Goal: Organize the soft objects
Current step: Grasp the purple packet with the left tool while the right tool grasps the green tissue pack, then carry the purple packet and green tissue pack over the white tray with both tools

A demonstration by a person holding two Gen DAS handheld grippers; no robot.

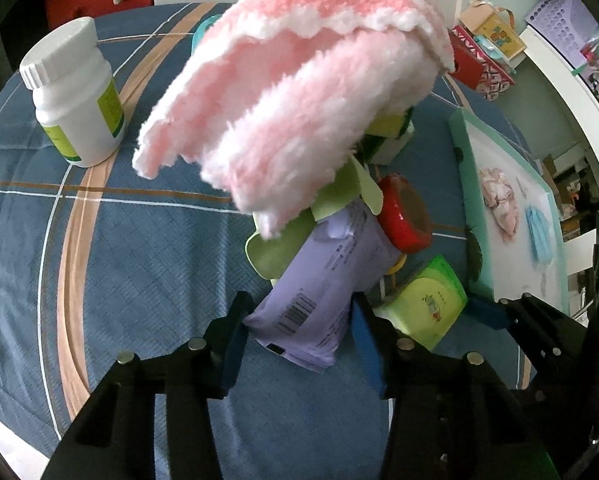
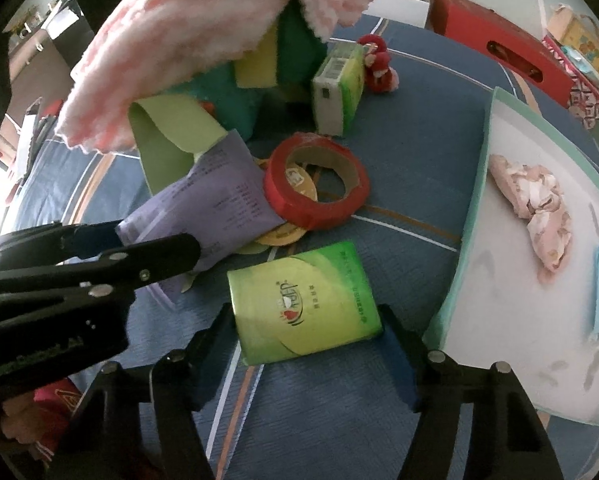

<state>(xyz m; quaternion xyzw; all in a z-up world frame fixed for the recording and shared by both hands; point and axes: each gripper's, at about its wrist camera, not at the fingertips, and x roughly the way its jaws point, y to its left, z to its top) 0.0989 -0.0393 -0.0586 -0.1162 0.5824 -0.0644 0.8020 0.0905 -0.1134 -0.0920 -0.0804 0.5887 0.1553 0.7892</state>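
Both tongs pointed down: left tongs pinched the purple packet; right tongs straddled the green tissue pack, contact unclear.

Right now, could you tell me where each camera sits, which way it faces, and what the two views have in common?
Left wrist: on the left gripper, looking steeply down along its fingers at the purple pack between them; the right gripper shows at right.
Right wrist: on the right gripper, looking steeply down at the green tissue pack between its fingers; the left gripper enters from the left.
Shared: both packs, red tape roll, pink striped cloth, tray.
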